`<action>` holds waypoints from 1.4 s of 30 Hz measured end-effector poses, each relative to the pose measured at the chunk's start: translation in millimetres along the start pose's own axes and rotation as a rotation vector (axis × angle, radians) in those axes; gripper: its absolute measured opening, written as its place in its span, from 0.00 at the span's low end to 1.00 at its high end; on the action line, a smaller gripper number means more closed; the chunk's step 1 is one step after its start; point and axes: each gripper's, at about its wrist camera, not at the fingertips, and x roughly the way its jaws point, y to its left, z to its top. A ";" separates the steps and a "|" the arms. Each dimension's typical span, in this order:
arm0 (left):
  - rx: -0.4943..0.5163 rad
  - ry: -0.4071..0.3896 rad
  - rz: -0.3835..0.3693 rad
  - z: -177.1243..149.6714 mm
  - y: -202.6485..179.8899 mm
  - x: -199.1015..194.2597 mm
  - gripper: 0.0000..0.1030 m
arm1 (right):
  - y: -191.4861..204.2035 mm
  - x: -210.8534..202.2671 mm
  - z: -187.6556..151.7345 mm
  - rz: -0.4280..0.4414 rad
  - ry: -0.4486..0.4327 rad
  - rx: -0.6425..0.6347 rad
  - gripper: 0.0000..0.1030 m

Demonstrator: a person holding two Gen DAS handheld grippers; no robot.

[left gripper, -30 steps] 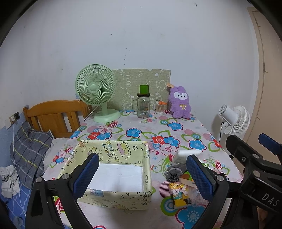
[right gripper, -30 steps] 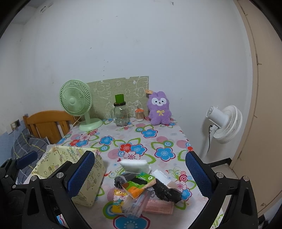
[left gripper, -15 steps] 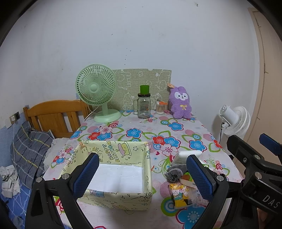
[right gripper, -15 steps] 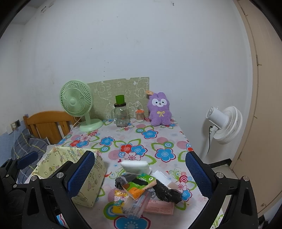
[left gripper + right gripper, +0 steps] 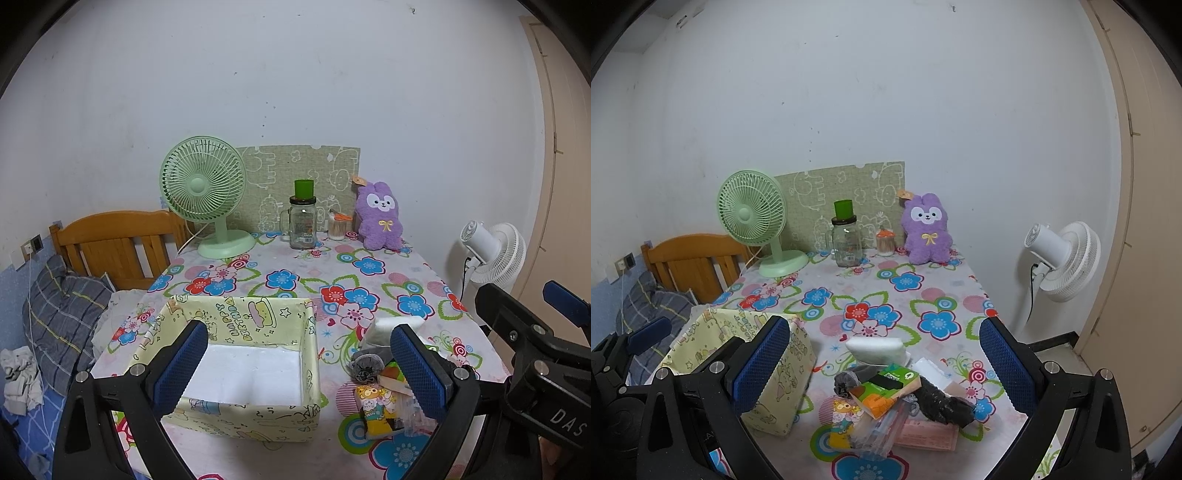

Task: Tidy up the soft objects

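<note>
While I hold my left gripper (image 5: 295, 365) above the near edge of the flowered table (image 5: 258, 280), its blue pads stand wide apart with nothing between them. Below them sits the yellow cartoon-print box (image 5: 240, 365), open-topped, its white floor bare. Just right of the box lies the pile of soft objects (image 5: 380, 387): a white sponge, a grey rolled cloth and printed packets, though my right pad hides part of it.

From my right wrist, my right gripper (image 5: 884, 369) is likewise spread open and empty, hovering over that pile (image 5: 886, 398). The white sponge (image 5: 877, 347) lies at its far side, a dark crumpled item (image 5: 942, 404), perhaps a glove, at its right. The box (image 5: 768, 373) stands to the left, behind my left pad.
</note>
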 end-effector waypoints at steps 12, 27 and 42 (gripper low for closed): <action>-0.006 0.004 -0.005 0.5 -4.0 3.1 0.96 | -0.7 0.3 -0.5 -0.001 0.000 0.001 1.00; -0.015 0.037 -0.030 -7.0 -18.8 16.1 0.90 | -13.2 4.0 -6.2 -0.006 0.007 -0.005 0.95; 0.003 0.112 -0.075 -24.3 -53.1 39.8 0.83 | -41.4 23.2 -26.1 0.013 0.057 0.009 0.89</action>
